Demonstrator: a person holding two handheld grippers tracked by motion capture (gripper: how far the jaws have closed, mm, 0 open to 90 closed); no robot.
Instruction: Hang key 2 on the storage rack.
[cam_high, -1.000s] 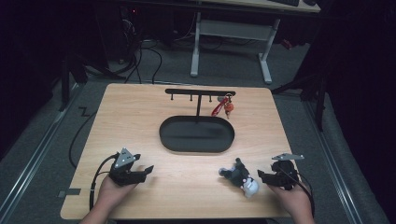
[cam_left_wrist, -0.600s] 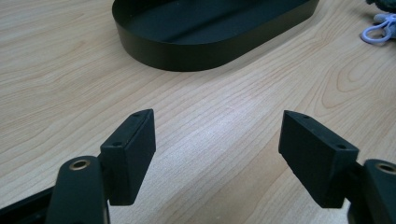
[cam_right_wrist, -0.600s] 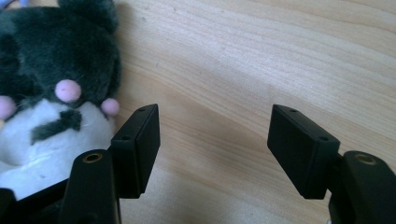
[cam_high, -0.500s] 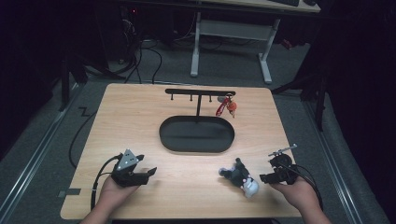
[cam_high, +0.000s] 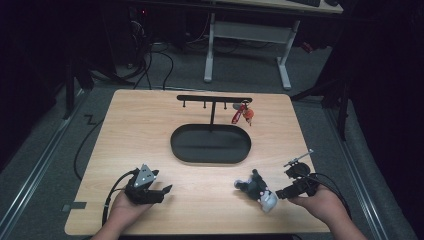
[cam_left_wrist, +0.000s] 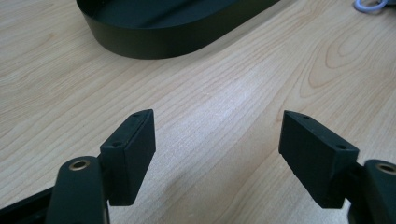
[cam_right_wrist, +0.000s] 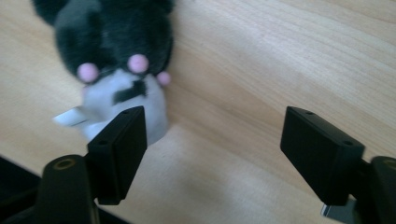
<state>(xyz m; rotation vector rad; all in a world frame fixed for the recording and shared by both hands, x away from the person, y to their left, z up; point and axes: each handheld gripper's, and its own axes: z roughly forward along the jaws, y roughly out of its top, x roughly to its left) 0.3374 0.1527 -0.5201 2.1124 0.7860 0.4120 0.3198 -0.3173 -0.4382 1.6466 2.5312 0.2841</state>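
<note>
A small plush toy (cam_high: 257, 190), black and grey with a white end, lies on the wooden table (cam_high: 150, 135) near the front right. In the right gripper view the plush toy (cam_right_wrist: 116, 60) has pink spots and sits just beyond the left jaw. My right gripper (cam_high: 280, 194) (cam_right_wrist: 215, 154) hovers to the toy's right. Its jaws have just been opening and nothing is between them. My left gripper (cam_high: 162, 192) (cam_left_wrist: 217, 154) rests open and empty at the front left, pointing towards the black oval tray (cam_high: 210, 159) (cam_left_wrist: 173, 37).
A black rack with hooks (cam_high: 215, 99) stands behind the tray, with a red key fob (cam_high: 241, 114) hanging at its right end. A white ring (cam_left_wrist: 369, 4) lies at the top right of the left gripper view. Cables trail off the table's front.
My right gripper has drawn back to the right from the plush toy and lifted slightly. The toy lies where it was. The left gripper has stayed put.
</note>
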